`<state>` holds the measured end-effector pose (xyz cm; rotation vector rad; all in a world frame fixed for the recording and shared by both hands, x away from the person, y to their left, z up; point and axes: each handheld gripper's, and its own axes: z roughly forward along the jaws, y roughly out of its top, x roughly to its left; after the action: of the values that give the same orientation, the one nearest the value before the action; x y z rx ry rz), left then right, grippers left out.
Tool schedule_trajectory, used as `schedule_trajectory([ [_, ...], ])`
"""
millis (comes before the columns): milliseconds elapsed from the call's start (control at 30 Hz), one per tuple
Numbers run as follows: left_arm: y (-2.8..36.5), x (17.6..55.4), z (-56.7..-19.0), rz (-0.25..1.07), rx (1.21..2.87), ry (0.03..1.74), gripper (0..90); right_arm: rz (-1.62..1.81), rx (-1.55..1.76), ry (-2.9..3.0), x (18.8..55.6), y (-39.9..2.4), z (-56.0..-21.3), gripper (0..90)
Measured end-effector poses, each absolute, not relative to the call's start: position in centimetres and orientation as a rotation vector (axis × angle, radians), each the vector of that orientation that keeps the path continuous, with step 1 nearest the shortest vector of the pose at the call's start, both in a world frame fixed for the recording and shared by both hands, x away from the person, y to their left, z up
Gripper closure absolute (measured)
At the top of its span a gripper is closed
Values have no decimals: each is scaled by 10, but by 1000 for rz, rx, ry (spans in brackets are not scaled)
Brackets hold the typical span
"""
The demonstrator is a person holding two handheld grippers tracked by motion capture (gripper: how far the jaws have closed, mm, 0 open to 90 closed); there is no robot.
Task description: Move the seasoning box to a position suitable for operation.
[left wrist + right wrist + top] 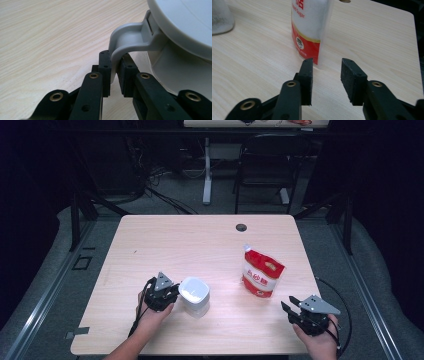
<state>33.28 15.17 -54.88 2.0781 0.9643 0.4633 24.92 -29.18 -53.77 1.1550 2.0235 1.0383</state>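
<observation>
My left gripper (113,68) is clamped on the grey handle (130,40) of the white jug (195,296), which sits at lower centre of the high view, on the table (200,240). My right gripper (327,75), at the lower right there, stands partly open with nothing between its jaws. The red-and-white sugar pouch (310,27) stands just beyond them, apparently untouched.

Upright white lidded jug (194,295), handle clamped

Dark lab: cables (165,195), rig frames (80,210).
</observation>
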Motion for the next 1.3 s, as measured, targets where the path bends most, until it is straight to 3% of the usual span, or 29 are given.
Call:
schedule_trajectory([
  [233,141,328,-549,441,2084,947,822,1058,1143,2049,249,-288,-536,716],
  [767,128,321,-549,429,2094,897,821,1066,1119,2065,248,-285,-535,714],
  [1300,132,315,-550,371,2069,912,805,1122,1012,2067,239,-268,-523,784],
])
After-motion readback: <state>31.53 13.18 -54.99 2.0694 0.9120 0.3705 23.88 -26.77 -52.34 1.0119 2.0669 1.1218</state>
